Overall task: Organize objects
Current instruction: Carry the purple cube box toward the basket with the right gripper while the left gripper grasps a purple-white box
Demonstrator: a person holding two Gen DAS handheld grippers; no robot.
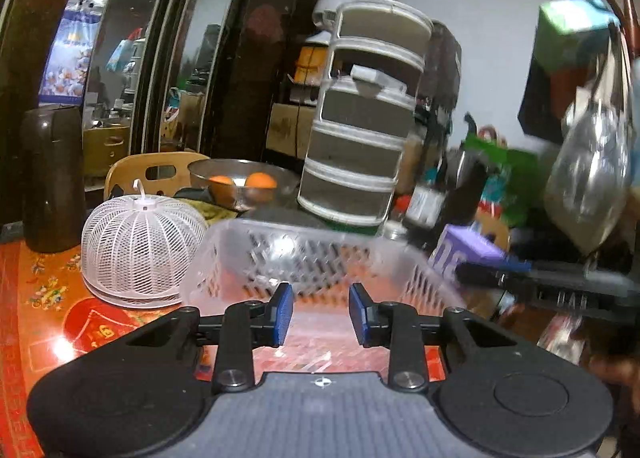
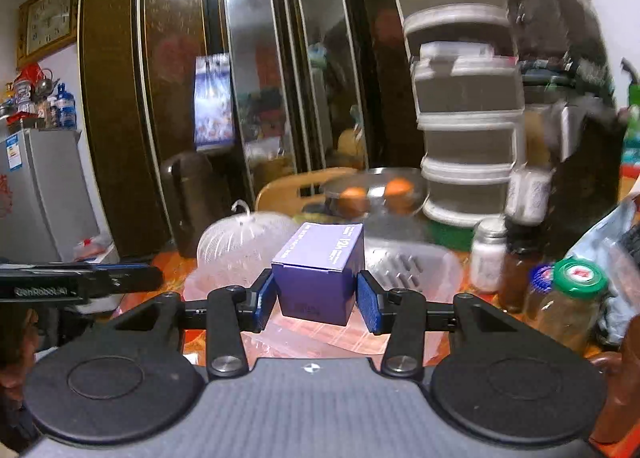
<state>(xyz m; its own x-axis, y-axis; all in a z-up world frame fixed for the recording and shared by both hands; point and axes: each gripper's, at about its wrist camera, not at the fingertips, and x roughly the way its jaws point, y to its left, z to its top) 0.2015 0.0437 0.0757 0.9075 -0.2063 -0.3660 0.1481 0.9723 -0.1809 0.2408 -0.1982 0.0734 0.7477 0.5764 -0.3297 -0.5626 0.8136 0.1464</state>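
My right gripper is shut on a small purple box and holds it above the near edge of a clear slotted plastic basket. The same box shows in the left wrist view, at the right beside the basket, with the right gripper's finger on it. My left gripper is open and empty, its blue pads over the basket's near side.
A white mesh food cover sits left of the basket on the red patterned table. Behind stand a steel bowl with oranges, a tall stack of tins and a dark thermos. Jars crowd the right.
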